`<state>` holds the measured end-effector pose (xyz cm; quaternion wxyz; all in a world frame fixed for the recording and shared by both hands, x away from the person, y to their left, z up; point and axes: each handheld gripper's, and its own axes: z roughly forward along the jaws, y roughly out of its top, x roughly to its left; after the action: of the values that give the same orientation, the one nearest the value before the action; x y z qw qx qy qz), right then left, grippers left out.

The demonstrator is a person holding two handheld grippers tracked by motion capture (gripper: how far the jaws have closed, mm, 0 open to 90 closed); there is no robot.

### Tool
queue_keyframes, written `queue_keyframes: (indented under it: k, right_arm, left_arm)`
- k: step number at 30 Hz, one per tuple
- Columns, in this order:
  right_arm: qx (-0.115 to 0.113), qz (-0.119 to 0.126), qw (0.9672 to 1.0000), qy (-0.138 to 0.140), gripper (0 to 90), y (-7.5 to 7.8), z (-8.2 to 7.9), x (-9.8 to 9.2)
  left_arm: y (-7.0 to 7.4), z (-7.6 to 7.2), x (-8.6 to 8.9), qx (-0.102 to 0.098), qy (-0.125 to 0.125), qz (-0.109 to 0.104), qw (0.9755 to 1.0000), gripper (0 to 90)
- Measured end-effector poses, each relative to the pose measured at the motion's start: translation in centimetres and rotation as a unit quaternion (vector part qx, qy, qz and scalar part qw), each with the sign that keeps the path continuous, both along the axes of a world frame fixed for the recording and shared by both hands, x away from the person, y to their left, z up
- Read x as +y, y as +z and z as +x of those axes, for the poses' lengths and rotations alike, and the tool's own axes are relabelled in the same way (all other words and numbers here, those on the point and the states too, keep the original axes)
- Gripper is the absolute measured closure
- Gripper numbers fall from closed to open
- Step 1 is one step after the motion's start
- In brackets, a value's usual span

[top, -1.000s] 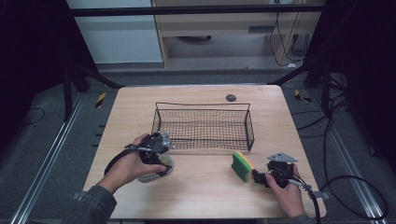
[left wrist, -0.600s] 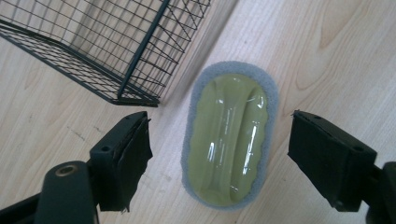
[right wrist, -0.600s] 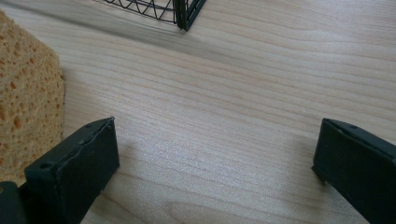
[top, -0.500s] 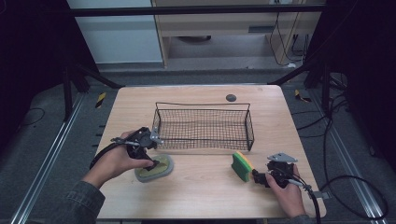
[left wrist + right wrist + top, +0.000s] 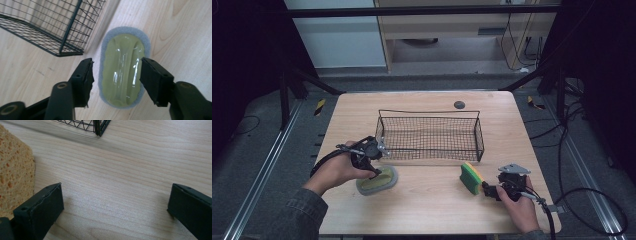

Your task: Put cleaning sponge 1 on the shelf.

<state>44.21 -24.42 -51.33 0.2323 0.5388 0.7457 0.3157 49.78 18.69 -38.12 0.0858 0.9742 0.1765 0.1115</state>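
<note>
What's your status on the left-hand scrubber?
Left claw closing astride oval green-topped grey scrub pad, pads not yet pressing. Right claw open, empty. Nothing in the way.

A wooden table [image 5: 422,210] with rounded corners stands on a dark grey floor [image 5: 257,165]. Near the table's far edge, right of centre, lies a small dark round disc [image 5: 459,104]. Metal rails [image 5: 262,180] run along the floor on the left and right of the table, and black-and-yellow striped pieces [image 5: 319,106] lie on the floor near its far left and far right corners. Black cables [image 5: 582,200] loop over the floor to the right. Dark frame bars [image 5: 422,10] cross the far side, in front of a pale cabinet [image 5: 342,40] and a wooden shelf unit [image 5: 452,30].
</note>
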Motion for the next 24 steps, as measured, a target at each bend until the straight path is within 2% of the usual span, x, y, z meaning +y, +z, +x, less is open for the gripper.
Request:
queue_keyframes:
  k: [5, 10, 16, 24]
  right_arm:
    - [0.0, 0.0, 1.0, 0.0, 0.4, 0.0, 0.0, 0.0]
    - [-0.001, 0.0, 1.0, 0.001, 0.5, 0.0, 0.0, 0.0]
    - [0.0, 0.004, 1.0, 0.0, 0.5, 0.0, 0.0, 0.0]
    - [0.001, 0.004, 1.0, 0.001, 0.5, 0.0, 0.0, 0.0]
  left_arm:
    - [-1.2, 0.2, -0.1, 0.021, -0.016, 0.028, 0.9993, 50.3]
    - [-1.9, 0.5, 0.2, 0.025, -0.02, 0.033, 0.9989, 52.1]
    - [-3.0, 0.9, 0.7, 0.04, -0.017, 0.036, 0.9984, 54.2]
    - [-3.4, 0.8, 0.3, 0.048, -0.025, 0.042, 0.9976, 59.2]
